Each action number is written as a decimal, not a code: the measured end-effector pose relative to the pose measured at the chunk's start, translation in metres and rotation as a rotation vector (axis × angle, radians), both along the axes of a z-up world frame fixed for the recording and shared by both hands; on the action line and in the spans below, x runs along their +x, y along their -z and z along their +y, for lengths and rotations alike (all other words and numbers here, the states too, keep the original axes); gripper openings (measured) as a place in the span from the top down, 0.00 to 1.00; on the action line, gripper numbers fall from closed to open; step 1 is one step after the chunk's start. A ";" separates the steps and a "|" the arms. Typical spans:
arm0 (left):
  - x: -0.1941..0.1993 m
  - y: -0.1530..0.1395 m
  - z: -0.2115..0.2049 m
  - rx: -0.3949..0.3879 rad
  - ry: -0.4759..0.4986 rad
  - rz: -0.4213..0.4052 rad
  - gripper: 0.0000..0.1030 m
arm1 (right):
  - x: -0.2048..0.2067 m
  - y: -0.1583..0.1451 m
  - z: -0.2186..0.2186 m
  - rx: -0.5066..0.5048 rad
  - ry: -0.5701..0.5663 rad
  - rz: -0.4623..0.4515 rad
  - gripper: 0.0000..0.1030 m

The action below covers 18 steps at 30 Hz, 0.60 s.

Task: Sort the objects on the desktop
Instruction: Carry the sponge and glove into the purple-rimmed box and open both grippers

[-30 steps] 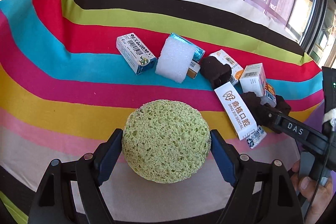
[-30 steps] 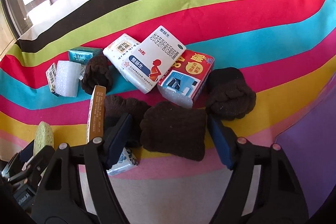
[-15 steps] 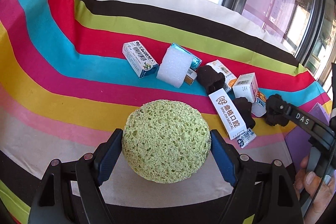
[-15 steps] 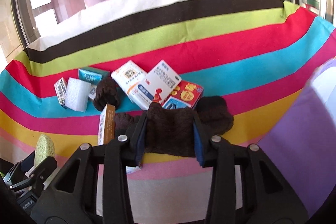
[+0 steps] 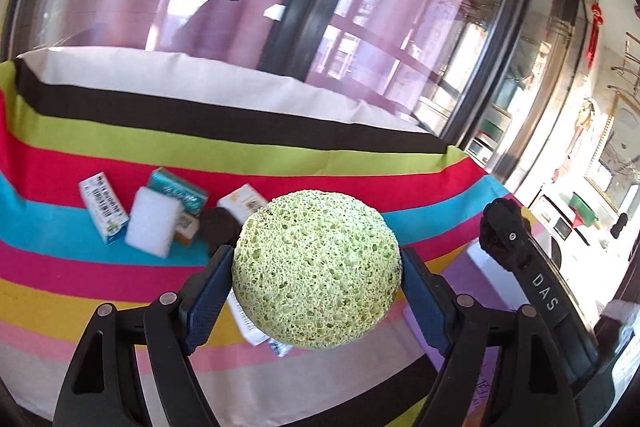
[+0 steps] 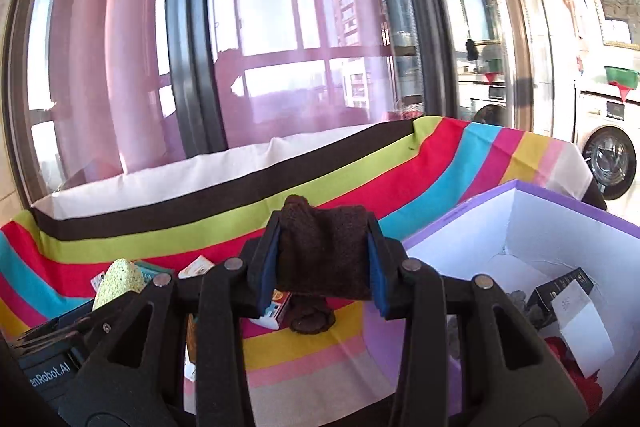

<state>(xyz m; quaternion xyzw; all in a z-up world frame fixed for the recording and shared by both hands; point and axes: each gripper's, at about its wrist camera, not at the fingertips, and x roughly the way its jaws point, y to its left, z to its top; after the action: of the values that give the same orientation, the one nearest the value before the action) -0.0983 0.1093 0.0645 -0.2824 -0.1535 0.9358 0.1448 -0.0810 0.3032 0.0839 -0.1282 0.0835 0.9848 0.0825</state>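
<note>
My left gripper (image 5: pixel 317 279) is shut on a round green sponge (image 5: pixel 316 269), held in the air above the striped tablecloth (image 5: pixel 120 155). My right gripper (image 6: pixel 323 261) is shut on a dark brown knitted piece (image 6: pixel 324 255), lifted off the table. The right gripper (image 5: pixel 520 259) also shows at the right edge of the left wrist view. The green sponge (image 6: pixel 118 283) appears at the lower left of the right wrist view. Another brown knitted piece (image 6: pixel 310 319) lies on the cloth below the right gripper.
A purple box with a white inside (image 6: pixel 532 211) stands at the right, holding papers and small items. On the cloth lie a white foam block (image 5: pixel 152 227), a teal box (image 5: pixel 178 189), a barcode carton (image 5: pixel 104 213) and other small cartons. A glass window runs behind the table.
Both grippers rose and tilted upward, showing more window. The right gripper closed on the brown knitted piece and lifted it toward the purple box. The left kept its grip on the sponge.
</note>
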 end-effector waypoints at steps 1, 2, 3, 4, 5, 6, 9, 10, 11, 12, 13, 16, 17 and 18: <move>-0.004 -0.008 0.010 0.005 0.042 0.008 0.21 | 0.006 -0.002 0.008 -0.027 0.047 0.028 0.60; -0.008 -0.015 0.022 0.013 0.084 0.013 0.21 | 0.015 -0.006 0.021 -0.064 0.099 0.061 0.60; -0.012 -0.022 0.033 0.017 0.124 0.014 0.21 | 0.023 -0.010 0.034 -0.102 0.152 0.092 0.60; -0.015 -0.029 0.045 0.021 0.165 0.017 0.21 | 0.030 -0.012 0.044 -0.133 0.201 0.118 0.60; -0.018 -0.035 0.056 0.026 0.203 0.020 0.21 | 0.035 -0.013 0.053 -0.160 0.247 0.134 0.60; -0.022 -0.040 0.066 0.031 0.240 0.018 0.21 | 0.037 -0.013 0.061 -0.183 0.280 0.141 0.60; -0.029 -0.053 0.097 0.044 0.340 0.007 0.21 | 0.036 -0.012 0.077 -0.225 0.348 0.133 0.60; -0.031 -0.057 0.106 0.045 0.365 0.003 0.21 | 0.035 -0.011 0.080 -0.235 0.367 0.128 0.60; -0.033 -0.059 0.115 0.048 0.393 -0.005 0.21 | 0.034 -0.010 0.084 -0.248 0.380 0.123 0.60; -0.036 -0.058 0.123 0.052 0.421 -0.017 0.21 | 0.036 -0.009 0.089 -0.267 0.386 0.118 0.60; -0.038 -0.058 0.130 0.051 0.447 -0.028 0.21 | 0.037 -0.010 0.093 -0.280 0.394 0.119 0.60; -0.043 -0.054 0.154 0.008 0.500 -0.055 0.21 | 0.045 -0.011 0.095 -0.293 0.407 0.126 0.57; -0.045 -0.052 0.161 0.004 0.521 -0.067 0.21 | 0.051 -0.012 0.094 -0.293 0.417 0.128 0.56; -0.046 -0.051 0.165 0.017 0.539 -0.074 0.21 | 0.053 -0.012 0.094 -0.291 0.437 0.131 0.55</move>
<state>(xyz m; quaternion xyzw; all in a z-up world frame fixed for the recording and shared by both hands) -0.1445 0.2739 0.1153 -0.3459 -0.0857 0.8513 0.3851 -0.0277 0.3968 0.0962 -0.0534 0.2552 0.9274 0.2682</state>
